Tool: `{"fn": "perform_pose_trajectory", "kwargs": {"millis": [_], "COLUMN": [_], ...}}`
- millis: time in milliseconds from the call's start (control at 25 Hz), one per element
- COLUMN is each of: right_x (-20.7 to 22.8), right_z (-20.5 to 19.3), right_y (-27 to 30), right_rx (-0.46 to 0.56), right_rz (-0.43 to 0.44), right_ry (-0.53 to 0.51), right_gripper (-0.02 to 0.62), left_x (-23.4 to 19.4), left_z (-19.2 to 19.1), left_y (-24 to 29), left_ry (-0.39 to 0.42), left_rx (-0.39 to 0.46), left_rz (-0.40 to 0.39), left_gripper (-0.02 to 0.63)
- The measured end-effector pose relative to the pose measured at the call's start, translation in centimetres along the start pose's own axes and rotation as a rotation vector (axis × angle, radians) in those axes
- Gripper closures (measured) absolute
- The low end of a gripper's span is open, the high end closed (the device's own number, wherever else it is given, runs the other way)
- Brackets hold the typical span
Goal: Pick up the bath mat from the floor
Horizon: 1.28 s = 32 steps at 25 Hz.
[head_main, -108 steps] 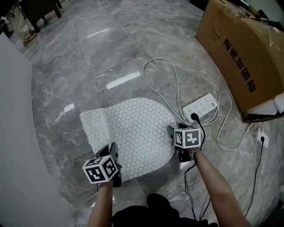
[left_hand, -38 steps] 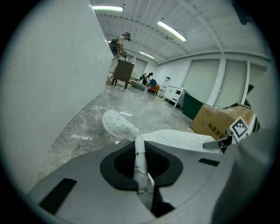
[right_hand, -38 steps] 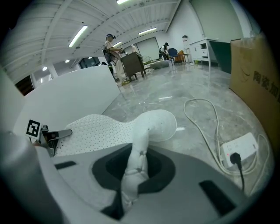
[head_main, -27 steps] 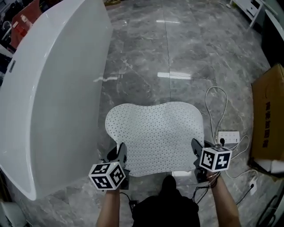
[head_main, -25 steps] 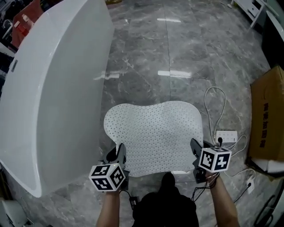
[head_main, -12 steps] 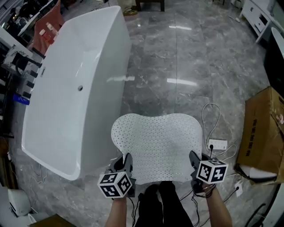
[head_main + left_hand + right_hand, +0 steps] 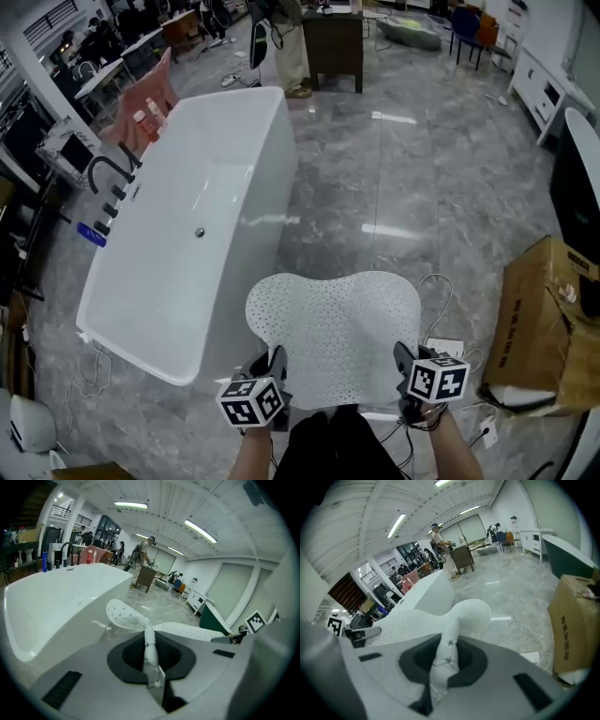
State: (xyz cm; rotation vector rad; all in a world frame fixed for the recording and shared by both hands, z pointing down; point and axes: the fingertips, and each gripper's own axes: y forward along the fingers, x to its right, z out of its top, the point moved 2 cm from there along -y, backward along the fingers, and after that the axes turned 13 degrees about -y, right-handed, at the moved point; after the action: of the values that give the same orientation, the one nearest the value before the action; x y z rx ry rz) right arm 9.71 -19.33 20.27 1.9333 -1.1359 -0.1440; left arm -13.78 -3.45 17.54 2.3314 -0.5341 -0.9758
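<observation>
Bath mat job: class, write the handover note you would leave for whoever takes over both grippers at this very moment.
Left gripper: shut on the near left corner of the bath mat.
Right gripper: shut on the near right corner.
Where things are: the mat is held spread out between the grippers, apparently clear of the floor, beside the white bathtub. A cardboard box and a power strip are to the right.
Done: mat gripped and lifted.
Left: hold both grips firm; nothing shows where it goes next.
</observation>
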Motion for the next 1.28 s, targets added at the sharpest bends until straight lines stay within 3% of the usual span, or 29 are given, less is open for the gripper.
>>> {"fn": "perform_pose_trajectory", "kwargs": {"millis": [200,720,1280], "right_x": [-1.1,-5.5,-6.8], "right_z": [4.0,13.6,16.9], "right_y": [-2.5,-4.6,-4.4], "right_rx": [0.071,0.232,0.271], "right_rz": [0.006,-0.005,-0.074], "right_ry": [-0.024,-0.095,-0.16], "right_gripper": [0.574,0.575,0.575], "left_x": [1.9,4.1,4.4], "left_z": [3.9,14.4,18.3], "left_y": [-2.2,-4.7,-4.9], "left_ry": [-0.019,0.045,0.066], "left_rx": [0.065,0.179,0.216], "left_rz": [-0.03,-0.123,-0.166], "left_gripper": [0.58,0.58,0.58]}}
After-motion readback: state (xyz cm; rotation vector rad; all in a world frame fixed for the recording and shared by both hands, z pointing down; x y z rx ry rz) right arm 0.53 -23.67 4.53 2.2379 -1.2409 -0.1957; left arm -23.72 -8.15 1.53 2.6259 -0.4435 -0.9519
